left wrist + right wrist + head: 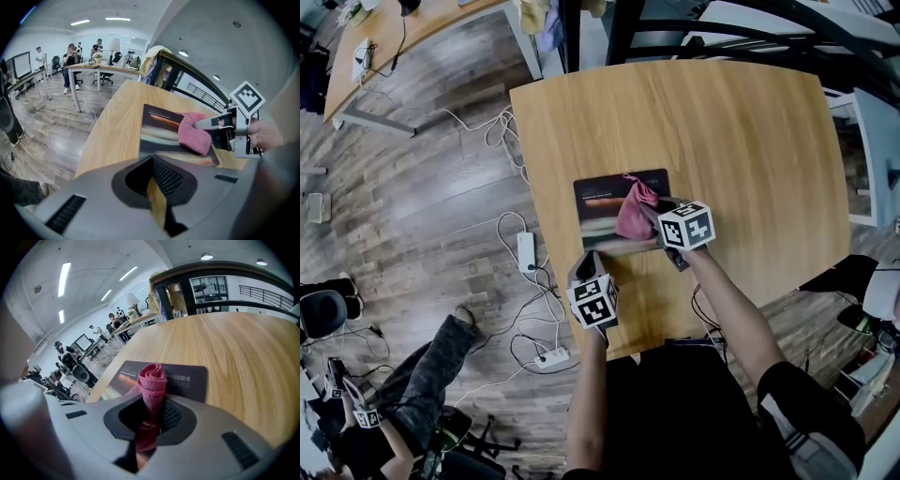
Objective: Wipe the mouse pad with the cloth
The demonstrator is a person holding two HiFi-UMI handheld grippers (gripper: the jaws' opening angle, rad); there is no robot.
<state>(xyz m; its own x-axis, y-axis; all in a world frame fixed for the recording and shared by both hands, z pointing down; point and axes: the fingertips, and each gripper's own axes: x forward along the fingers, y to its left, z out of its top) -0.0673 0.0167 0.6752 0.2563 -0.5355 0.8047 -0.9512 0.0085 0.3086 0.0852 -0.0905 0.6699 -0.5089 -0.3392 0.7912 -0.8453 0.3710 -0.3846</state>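
A dark mouse pad (602, 200) (159, 126) (187, 378) with a printed picture lies on the wooden table (741, 131), near its left front part. My right gripper (650, 215) (151, 420) is shut on a bunched pink cloth (633, 214) (152, 379), which rests on the pad's right half. The left gripper view shows the cloth (194, 132) and the right gripper (212, 124) from the side. My left gripper (587, 263) (157, 197) sits at the pad's near left corner, jaws together with only a thin tan slit between them.
The table's left edge runs just beside the pad, with wood floor, cables and power strips (527, 251) below it. A seated person's leg (427, 380) is at the lower left. A black railing (712, 28) stands behind the table. Other desks and people are far off.
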